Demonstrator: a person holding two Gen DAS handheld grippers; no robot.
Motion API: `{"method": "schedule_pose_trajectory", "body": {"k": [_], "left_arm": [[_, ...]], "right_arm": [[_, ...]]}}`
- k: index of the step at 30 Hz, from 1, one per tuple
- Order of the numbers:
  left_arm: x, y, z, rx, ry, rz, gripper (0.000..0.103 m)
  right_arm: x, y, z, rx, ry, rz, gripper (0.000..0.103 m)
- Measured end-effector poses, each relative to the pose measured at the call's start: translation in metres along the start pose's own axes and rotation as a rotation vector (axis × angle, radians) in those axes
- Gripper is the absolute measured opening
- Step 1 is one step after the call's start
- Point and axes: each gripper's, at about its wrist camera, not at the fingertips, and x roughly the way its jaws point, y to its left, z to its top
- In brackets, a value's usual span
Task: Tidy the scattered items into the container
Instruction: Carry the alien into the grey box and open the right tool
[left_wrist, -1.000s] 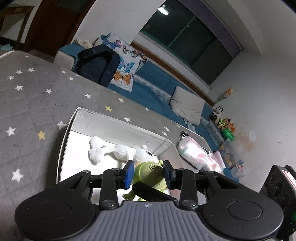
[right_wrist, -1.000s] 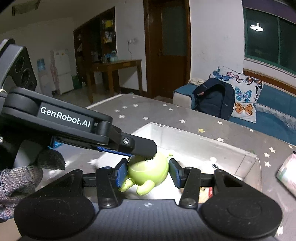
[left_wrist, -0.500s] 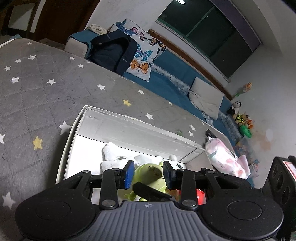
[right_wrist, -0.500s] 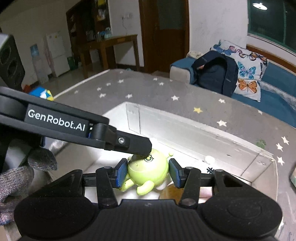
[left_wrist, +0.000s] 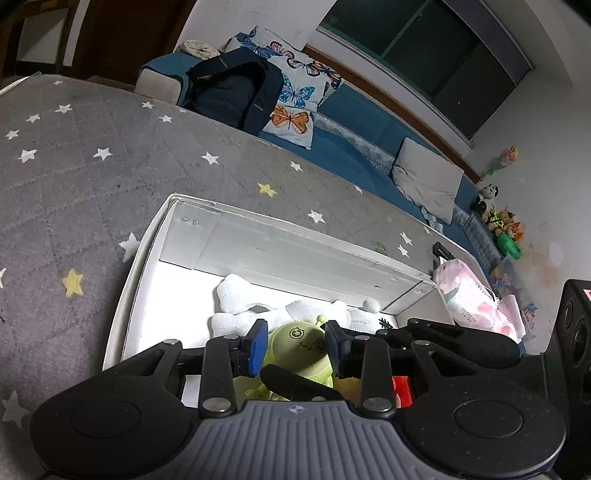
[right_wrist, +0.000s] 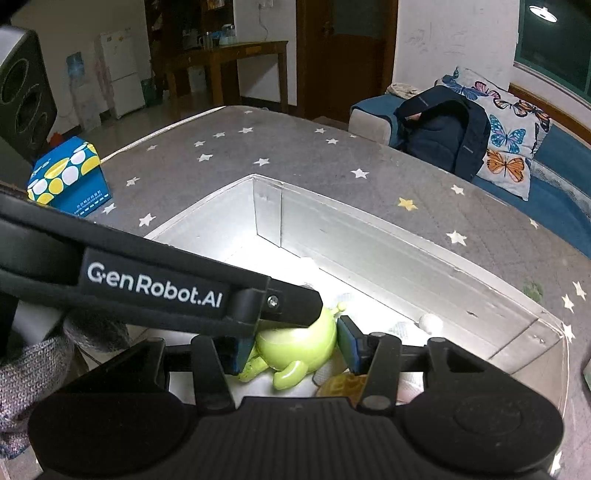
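— Two grippers at one toy? Any writing?

— One label I can read: "GenRobot.AI", white on black, along the left gripper's finger, which crosses my right view. The print on the blue carton is too small.

— Jaws?

— Left jaws are half apart, blue pads pressed to both sides of the green toy, gripping it. On my right gripper, one pad is hidden behind that finger and the other sits just beside the toy; I can't tell whether it grips.

— And the toy?

— Inside the white box, over a white plush.
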Motion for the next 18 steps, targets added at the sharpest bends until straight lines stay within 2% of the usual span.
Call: {"method": "schedule_pose_trajectory", "body": {"k": [18], "left_arm": [[-0.0027,-0.0017,0.0015,0.007,-0.014,0.013,0.036]], "right_arm": [[-0.0024,0.0016,-0.0002,-0.012,0.002,-0.006,0.051]]}}
